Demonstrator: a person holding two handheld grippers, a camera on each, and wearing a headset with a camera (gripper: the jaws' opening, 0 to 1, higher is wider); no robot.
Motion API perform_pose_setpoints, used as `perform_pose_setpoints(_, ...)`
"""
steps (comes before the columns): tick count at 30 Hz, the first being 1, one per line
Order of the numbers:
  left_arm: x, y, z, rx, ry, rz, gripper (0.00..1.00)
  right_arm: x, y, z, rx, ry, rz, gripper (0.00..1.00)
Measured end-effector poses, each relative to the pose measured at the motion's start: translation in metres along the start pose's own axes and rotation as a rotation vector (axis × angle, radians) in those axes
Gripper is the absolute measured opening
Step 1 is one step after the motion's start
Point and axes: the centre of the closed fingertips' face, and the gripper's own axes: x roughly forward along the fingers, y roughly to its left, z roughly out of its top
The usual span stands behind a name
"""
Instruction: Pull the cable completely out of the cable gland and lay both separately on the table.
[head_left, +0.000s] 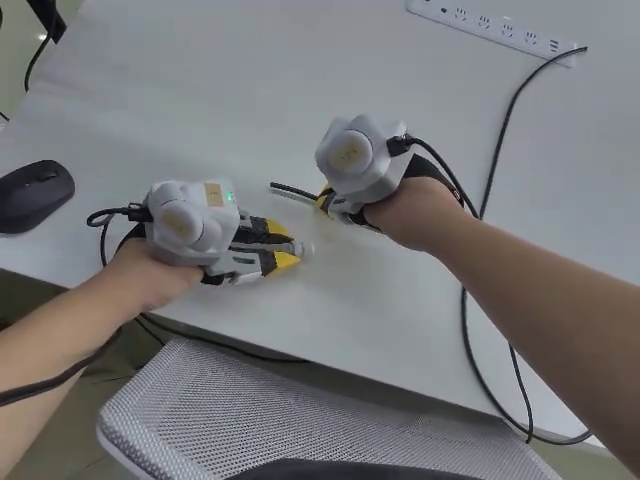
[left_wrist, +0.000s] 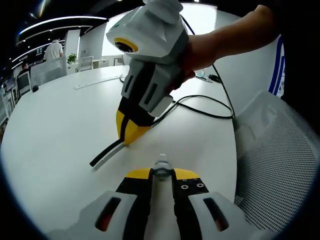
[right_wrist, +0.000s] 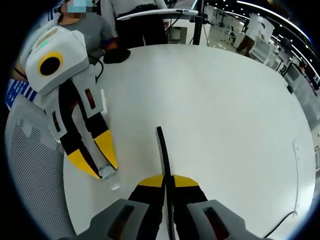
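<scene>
My left gripper (left_wrist: 161, 173) is shut on a small whitish cable gland (left_wrist: 161, 166), which pokes out past the yellow tips. In the head view this gripper (head_left: 290, 252) rests low on the white table (head_left: 200, 90), with the gland (head_left: 303, 250) at its front. My right gripper (right_wrist: 167, 180) is shut on a short black cable (right_wrist: 162, 150) whose free end points away across the table. The cable (head_left: 290, 190) lies apart from the gland, a small gap between them. In the right gripper view the left gripper (right_wrist: 100, 162) holds the gland (right_wrist: 107, 172) beside the cable.
A black mouse (head_left: 35, 195) lies at the table's left edge. A white power strip (head_left: 495, 30) sits at the far right, and a black cord (head_left: 490, 170) runs from it over the near edge. A mesh chair (head_left: 300, 420) stands in front of the table.
</scene>
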Motion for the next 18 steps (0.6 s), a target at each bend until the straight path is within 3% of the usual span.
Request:
perform_pose_setpoints(5,-0.0006,-0.002,0.0009,-0.004,-0.003,0.001,0.16,-0.0012,0.0007,0.0003,-0.015,0.0,0.003,0.0)
perform_pose_setpoints(10,-0.0003,-0.005,0.0008,0.038,0.031,0.012,0.16,-0.0013,0.0023,0.0006,-0.04,0.006,-0.003,0.01)
perform_pose_setpoints(18,-0.002,-0.0066,0.0015,0.04,0.038,0.022,0.18,-0.0012,-0.0014,0.0008,-0.046,0.009,-0.02,0.07)
